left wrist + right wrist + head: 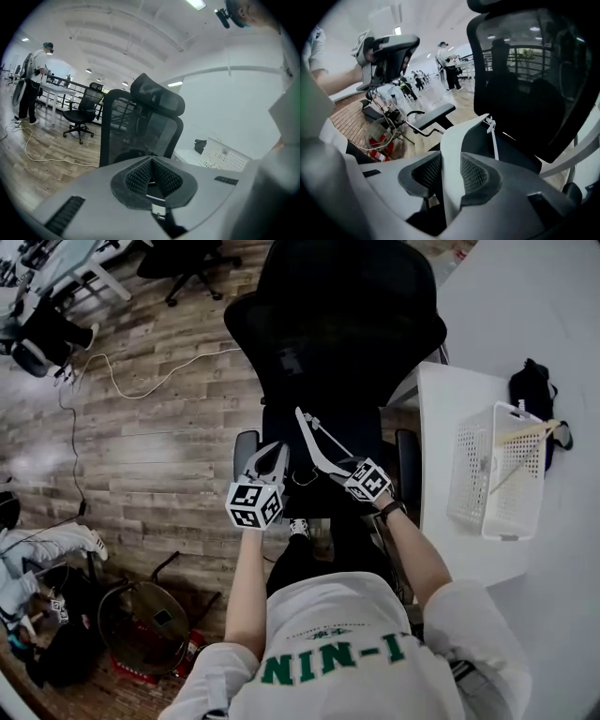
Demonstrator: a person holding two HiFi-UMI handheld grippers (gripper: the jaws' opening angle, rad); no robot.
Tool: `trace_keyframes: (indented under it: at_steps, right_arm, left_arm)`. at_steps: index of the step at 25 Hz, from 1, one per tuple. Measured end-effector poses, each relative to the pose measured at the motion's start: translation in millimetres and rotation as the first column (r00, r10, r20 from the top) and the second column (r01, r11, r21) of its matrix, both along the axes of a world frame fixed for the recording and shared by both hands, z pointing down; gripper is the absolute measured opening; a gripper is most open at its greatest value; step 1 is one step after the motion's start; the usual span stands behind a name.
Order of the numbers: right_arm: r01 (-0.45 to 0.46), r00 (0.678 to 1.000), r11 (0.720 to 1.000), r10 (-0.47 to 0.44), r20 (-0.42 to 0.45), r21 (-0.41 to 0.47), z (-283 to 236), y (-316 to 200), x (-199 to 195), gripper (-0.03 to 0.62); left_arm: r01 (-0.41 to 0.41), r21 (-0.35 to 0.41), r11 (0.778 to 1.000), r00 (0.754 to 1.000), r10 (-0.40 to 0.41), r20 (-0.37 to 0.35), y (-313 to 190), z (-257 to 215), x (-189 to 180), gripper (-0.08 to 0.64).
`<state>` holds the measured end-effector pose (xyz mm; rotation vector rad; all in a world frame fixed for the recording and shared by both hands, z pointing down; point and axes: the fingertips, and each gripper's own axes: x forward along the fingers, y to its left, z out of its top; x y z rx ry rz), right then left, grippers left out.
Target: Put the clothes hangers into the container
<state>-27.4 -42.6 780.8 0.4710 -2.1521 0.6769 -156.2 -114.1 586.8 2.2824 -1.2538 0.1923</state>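
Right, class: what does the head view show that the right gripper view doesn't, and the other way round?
Only the head view: the white basket on the table, with a wooden hanger in it. Only the right gripper view: the right gripper's ribbed pads pressing the white hanger, plus ceiling lights. Both: the black chair, the white hanger and the left gripper.

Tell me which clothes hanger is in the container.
The wooden hanger, resting in the white perforated basket; the white hanger is clamped in the right hand-held gripper.
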Motion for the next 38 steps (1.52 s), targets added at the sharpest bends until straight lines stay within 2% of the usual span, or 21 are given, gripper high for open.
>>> trace_keyframes:
  at_steps: [6,11,18,22,25,28,31,34,38]
  right_arm:
    - [-0.132,0.989,0.991,0.129,0.075,0.037,-41,-17,6,0.143]
    - [-0.237,0.963,0.967,0.222,0.153,0.09,-84,-2,5,0.143]
    - [-0.345,0.92,0.925,0.301,0.25,0.156,-169,8,21,0.143]
    - [-0.459,0.861,0.87,0.387,0.33,0.177,-214,6,52,0.143]
    - [-0.548,0.797,0.825,0.465,0.386,0.136,-245,2,79,0.143]
    - [-0.638,0.721,0.763,0.545,0.428,0.103,-273,-1,109,0.143]
    - [-0.706,0.661,0.698,0.591,0.463,0.118,-302,-2,144,0.143]
    - [-0.751,0.615,0.645,0.61,0.499,0.137,-331,-1,173,0.143]
    - [-0.792,0.572,0.59,0.626,0.53,0.157,-366,-1,210,0.143]
  left_arm:
    - [0.015,-0.045,0.999,1.0,-0.014,0.02,-7,-11,3,0.003]
    - [-0.048,0.02,0.999,0.998,0.047,0.03,8,-36,12,0.003]
    - [-0.121,0.077,0.99,0.991,0.116,0.069,11,-76,27,0.003]
    - [-0.181,0.108,0.978,0.982,0.173,0.076,4,-91,54,0.003]
    - [-0.229,0.133,0.964,0.973,0.221,0.074,-5,-106,80,0.003]
    - [-0.282,0.158,0.946,0.959,0.275,0.064,-13,-124,109,0.003]
    - [-0.345,0.188,0.92,0.939,0.338,0.066,-20,-142,146,0.003]
    - [-0.388,0.222,0.894,0.921,0.383,0.069,-24,-160,178,0.003]
    - [-0.44,0.26,0.86,0.896,0.441,0.06,-28,-183,220,0.003]
